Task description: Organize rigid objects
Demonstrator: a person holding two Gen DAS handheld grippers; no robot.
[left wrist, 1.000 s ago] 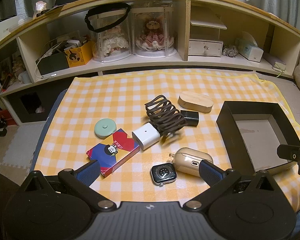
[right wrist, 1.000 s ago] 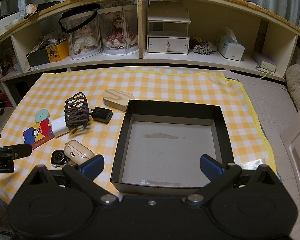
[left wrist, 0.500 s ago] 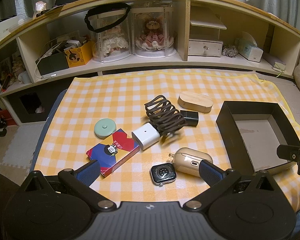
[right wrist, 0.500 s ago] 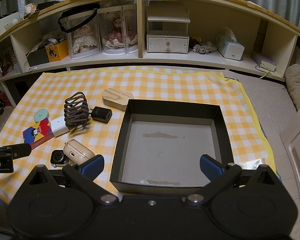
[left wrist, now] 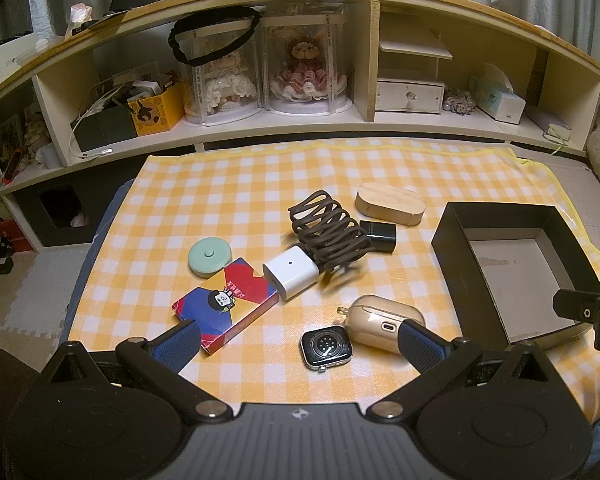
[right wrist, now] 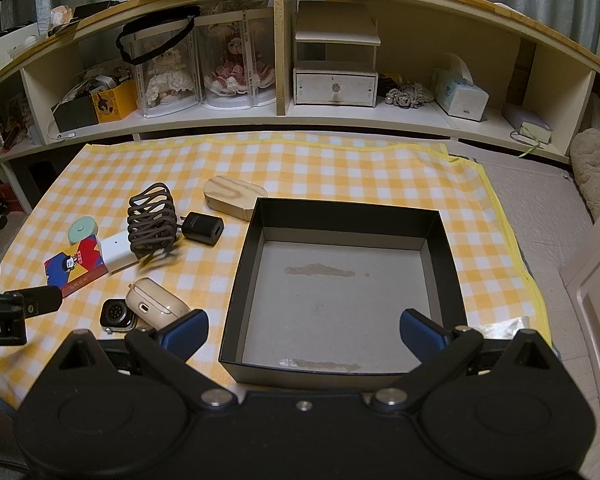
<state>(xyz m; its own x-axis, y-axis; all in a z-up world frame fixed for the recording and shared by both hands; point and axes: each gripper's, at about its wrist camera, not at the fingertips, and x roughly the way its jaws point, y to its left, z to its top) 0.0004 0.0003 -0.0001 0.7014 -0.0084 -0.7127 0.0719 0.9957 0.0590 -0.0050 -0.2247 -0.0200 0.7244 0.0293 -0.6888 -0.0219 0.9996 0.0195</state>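
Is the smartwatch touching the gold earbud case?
Cannot tell. In the left wrist view the smartwatch sits tight against the gold earbud case, with no clear gap; in the right wrist view they overlap.

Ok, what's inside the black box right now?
Nothing: the black box shows only a bare grey floor with scuff marks. The strip behind its near wall is hidden in the right wrist view.

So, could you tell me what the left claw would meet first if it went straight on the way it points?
Probably the smartwatch, which lies face down between the open left claw's fingers, just ahead. Beyond it are the white charger and coiled cable. Depth is hard to judge here.
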